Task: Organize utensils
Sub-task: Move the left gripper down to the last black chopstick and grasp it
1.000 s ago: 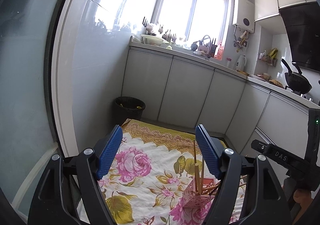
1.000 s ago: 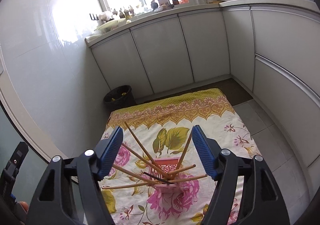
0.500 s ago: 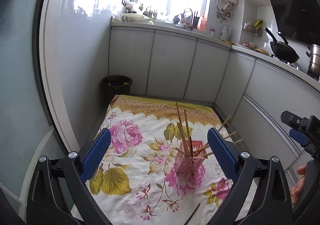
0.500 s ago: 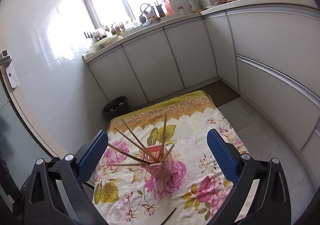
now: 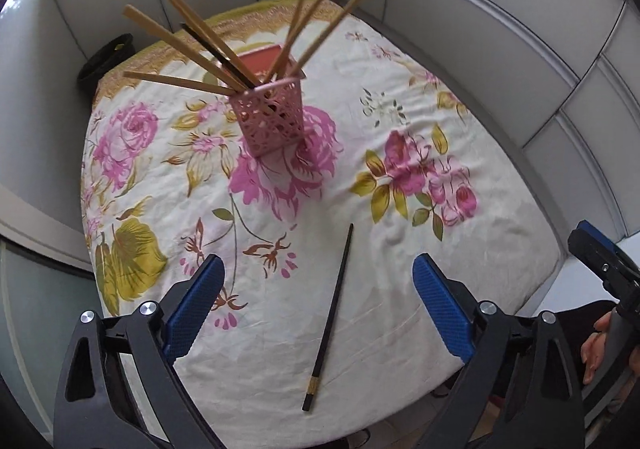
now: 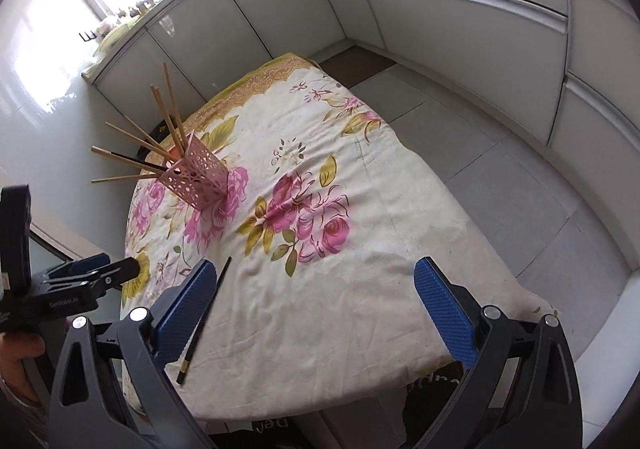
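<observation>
Nearest the cameras, the left gripper (image 5: 316,301) and the right gripper (image 6: 316,305) both hang with jaws spread wide and nothing between them. A second ago both looked out level across the kitchen; now they have tipped down over the flowered cloth (image 5: 400,309), which brings a lone black chopstick (image 5: 329,315) into view, lying flat near the front edge, framed between the left gripper's pads. Farther back, well apart from it, the pink holder (image 5: 272,121) stands upright with wooden chopsticks (image 5: 304,9) fanned out of it. That downward turn suggests the loose stick is the next pickup, probably by the left gripper.
</observation>
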`<state>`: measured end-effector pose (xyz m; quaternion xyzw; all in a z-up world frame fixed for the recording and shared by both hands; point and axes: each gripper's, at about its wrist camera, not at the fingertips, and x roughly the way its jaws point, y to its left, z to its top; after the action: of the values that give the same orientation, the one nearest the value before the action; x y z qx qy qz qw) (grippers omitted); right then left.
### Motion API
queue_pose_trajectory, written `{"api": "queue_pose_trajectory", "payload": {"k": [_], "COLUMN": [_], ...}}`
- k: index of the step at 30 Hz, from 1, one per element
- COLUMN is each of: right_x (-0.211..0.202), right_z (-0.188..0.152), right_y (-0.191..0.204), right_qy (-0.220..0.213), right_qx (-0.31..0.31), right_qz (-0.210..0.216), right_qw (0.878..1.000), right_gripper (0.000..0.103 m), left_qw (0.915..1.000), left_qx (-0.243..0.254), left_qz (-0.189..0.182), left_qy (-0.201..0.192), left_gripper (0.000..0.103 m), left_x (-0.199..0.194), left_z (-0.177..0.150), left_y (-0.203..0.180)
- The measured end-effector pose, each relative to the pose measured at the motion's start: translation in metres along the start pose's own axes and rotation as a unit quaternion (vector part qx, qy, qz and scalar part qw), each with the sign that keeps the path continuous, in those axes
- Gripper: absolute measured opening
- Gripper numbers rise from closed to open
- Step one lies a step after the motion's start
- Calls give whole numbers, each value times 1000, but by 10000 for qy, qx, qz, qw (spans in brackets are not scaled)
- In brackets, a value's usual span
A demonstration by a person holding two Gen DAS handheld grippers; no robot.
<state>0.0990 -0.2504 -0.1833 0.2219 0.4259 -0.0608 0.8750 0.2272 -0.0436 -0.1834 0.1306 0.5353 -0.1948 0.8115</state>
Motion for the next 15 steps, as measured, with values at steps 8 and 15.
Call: {"api": "queue_pose_trajectory", "payload": {"k": [8, 15], "right_x": [0, 6], "right_z": [1, 10], "right_y": [2, -23], "right_qy": [-68, 152], "right_qx": [-230, 452], "right_qz": [242, 253], "right_qw": [9994, 9985], "right_gripper": [96, 96], "left_qw": [9953, 9900], "left_qx": [373, 457], "left_qz": [-87, -221], "left_qy": [891, 1319], "left_gripper": [70, 67], "left_x": [60, 92], "left_z": [16, 21], "left_y": [-21, -19]}}
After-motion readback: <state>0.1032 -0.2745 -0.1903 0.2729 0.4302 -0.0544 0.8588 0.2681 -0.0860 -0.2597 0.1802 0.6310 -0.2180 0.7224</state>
